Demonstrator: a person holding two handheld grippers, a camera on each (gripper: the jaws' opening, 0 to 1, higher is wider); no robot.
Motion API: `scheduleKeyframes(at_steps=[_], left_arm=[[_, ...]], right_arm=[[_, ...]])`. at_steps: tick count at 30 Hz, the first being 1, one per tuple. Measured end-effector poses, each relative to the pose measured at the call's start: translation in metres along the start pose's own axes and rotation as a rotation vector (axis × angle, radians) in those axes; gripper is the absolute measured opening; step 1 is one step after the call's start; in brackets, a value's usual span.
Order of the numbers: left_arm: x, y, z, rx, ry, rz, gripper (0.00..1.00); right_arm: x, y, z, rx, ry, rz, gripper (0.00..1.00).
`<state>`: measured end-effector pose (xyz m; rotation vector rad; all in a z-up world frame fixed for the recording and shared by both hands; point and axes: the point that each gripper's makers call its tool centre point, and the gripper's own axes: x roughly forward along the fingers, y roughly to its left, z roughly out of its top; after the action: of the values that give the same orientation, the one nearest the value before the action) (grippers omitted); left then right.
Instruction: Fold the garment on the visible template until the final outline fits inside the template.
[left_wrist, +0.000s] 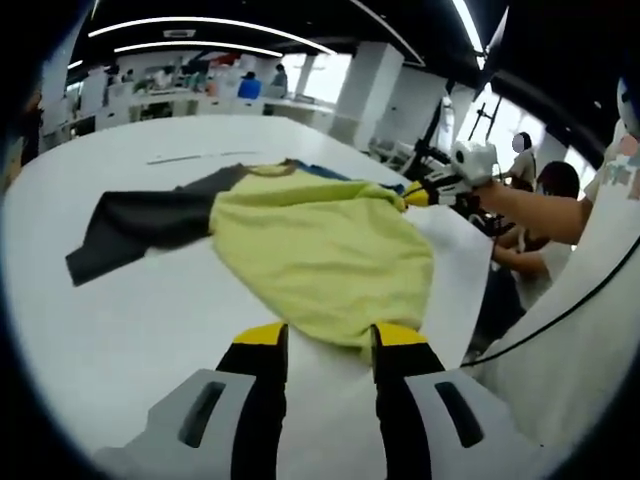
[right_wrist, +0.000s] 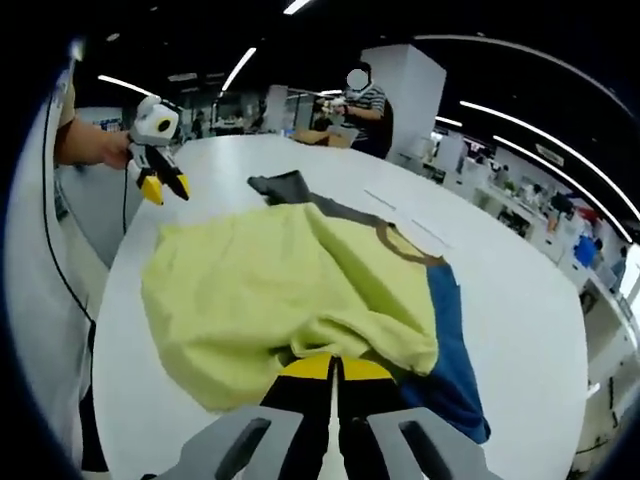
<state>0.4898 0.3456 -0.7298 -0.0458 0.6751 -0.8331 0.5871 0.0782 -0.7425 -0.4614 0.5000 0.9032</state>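
A yellow-green garment lies rumpled on the white table. Its dark grey sleeve is spread out, and its blue sleeve is partly covered by a folded-over yellow flap. My left gripper is open, just short of the hem, with a hand holding it. My right gripper is at the opposite edge, jaws nearly together on the yellow fold by the blue sleeve.
The table edge runs close beside the garment on the person's side. A black cable hangs there. Seated people are beyond that edge, and a standing person is at the far end. Two thin white strips lie past the garment.
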Motion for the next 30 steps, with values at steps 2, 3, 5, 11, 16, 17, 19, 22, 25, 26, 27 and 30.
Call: scheduleKeyframes(at_steps=[2, 3, 5, 11, 16, 17, 19, 22, 25, 26, 27, 30], left_arm=[[0.000, 0.000, 0.000, -0.001, -0.001, 0.002, 0.30], [0.000, 0.000, 0.000, -0.001, -0.001, 0.002, 0.30], [0.001, 0.000, 0.000, -0.002, 0.000, 0.002, 0.30], [0.000, -0.001, -0.001, -0.004, -0.004, 0.005, 0.30], [-0.001, -0.001, -0.001, -0.007, -0.007, 0.009, 0.30], [-0.001, -0.001, -0.001, -0.009, -0.008, 0.010, 0.30], [-0.002, -0.002, -0.001, -0.009, -0.009, 0.010, 0.30], [-0.003, -0.002, -0.002, -0.009, -0.011, 0.012, 0.30], [-0.004, -0.002, -0.002, -0.009, -0.012, 0.014, 0.30], [-0.004, -0.003, -0.002, -0.010, -0.011, 0.013, 0.30], [-0.004, -0.003, -0.002, -0.010, -0.011, 0.014, 0.30], [-0.005, -0.004, -0.002, -0.011, -0.012, 0.014, 0.30]], right_arm=[[0.000, 0.000, 0.003, -0.003, -0.006, 0.000, 0.00], [-0.001, 0.001, 0.005, -0.001, -0.011, 0.002, 0.00], [-0.003, 0.001, 0.010, 0.002, -0.024, 0.003, 0.00], [-0.006, 0.007, 0.040, -0.005, -0.084, 0.025, 0.00], [-0.001, 0.013, 0.074, -0.016, -0.145, 0.053, 0.00], [0.001, 0.014, 0.079, -0.017, -0.151, 0.058, 0.00], [0.008, 0.016, 0.085, -0.028, -0.153, 0.068, 0.00], [0.020, 0.019, 0.091, -0.033, -0.149, 0.089, 0.00], [0.038, 0.028, 0.097, -0.021, -0.149, 0.123, 0.00], [0.043, 0.030, 0.098, -0.004, -0.148, 0.136, 0.00], [0.050, 0.032, 0.099, 0.001, -0.143, 0.143, 0.00], [0.067, 0.034, 0.093, 0.006, -0.104, 0.155, 0.00]])
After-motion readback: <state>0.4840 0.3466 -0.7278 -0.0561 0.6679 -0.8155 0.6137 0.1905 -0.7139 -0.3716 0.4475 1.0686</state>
